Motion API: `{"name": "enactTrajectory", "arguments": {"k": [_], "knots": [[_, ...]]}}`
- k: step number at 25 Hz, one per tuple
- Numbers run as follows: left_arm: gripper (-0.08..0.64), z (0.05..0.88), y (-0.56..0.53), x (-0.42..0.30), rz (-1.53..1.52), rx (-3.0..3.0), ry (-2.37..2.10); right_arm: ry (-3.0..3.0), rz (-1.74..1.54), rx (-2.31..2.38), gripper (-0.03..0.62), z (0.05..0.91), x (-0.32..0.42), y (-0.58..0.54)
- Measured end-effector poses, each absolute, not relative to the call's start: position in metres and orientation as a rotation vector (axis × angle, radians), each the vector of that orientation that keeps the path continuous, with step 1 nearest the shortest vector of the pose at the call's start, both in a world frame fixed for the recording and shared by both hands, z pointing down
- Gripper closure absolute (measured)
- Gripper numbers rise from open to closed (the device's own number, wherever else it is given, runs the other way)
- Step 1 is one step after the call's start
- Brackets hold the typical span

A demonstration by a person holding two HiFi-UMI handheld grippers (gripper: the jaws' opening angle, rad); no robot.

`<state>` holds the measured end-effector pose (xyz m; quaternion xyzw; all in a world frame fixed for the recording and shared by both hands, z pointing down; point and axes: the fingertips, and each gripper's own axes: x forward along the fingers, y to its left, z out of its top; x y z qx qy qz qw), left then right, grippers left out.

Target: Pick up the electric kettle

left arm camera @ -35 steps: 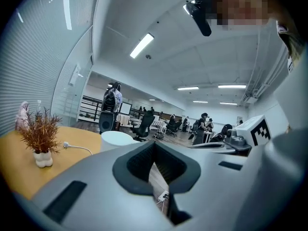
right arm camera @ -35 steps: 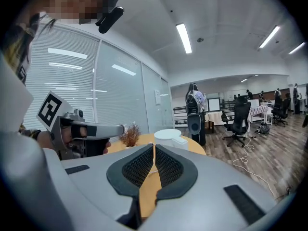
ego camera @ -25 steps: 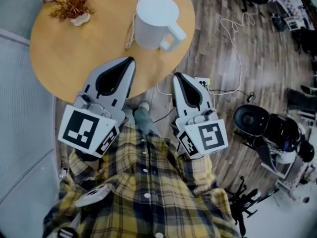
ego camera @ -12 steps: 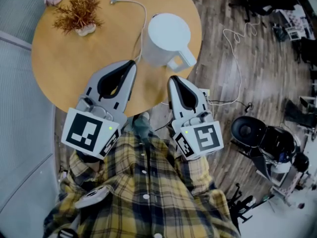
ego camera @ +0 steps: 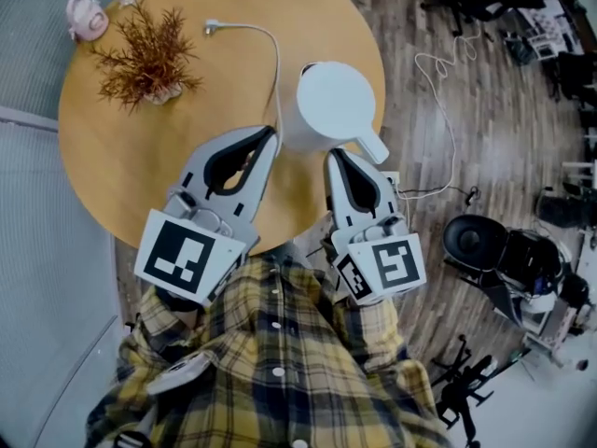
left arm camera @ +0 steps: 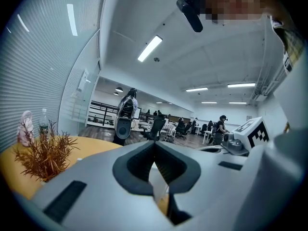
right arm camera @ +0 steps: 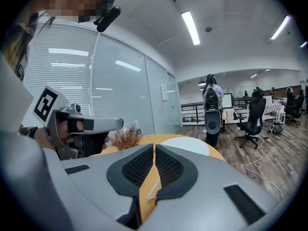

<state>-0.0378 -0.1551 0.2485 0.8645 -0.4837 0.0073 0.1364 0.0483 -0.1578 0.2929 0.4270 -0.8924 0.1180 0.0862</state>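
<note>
Round wooden surface (ego camera: 103, 171): one white plastic electric kettle (ego camera: 336, 101). Left gripper (ego camera: 269, 132), right gripper (ego camera: 332, 155): jaws pressed together, empty. We should spread the right jaws for its handle (ego camera: 372, 145).

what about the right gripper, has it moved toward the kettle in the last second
Yes. The right gripper has moved forward toward the kettle on the table; its tip is now close beside the handle.
</note>
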Motion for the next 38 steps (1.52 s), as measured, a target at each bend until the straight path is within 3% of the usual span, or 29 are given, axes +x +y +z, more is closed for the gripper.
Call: {"name": "enactTrajectory", "arguments": {"k": [30, 38], "knots": [[0.557, 0.307, -0.179, -0.012, 0.155, 2.531, -1.263, -2.377, 0.088, 1.839, 0.549, 0.314, 0.133, -0.17], [0.557, 0.315, -0.183, -0.018, 0.171, 2.52, -1.268, -2.321, 0.161, 1.876, 0.417, 0.333, 0.149, -0.172]]}}
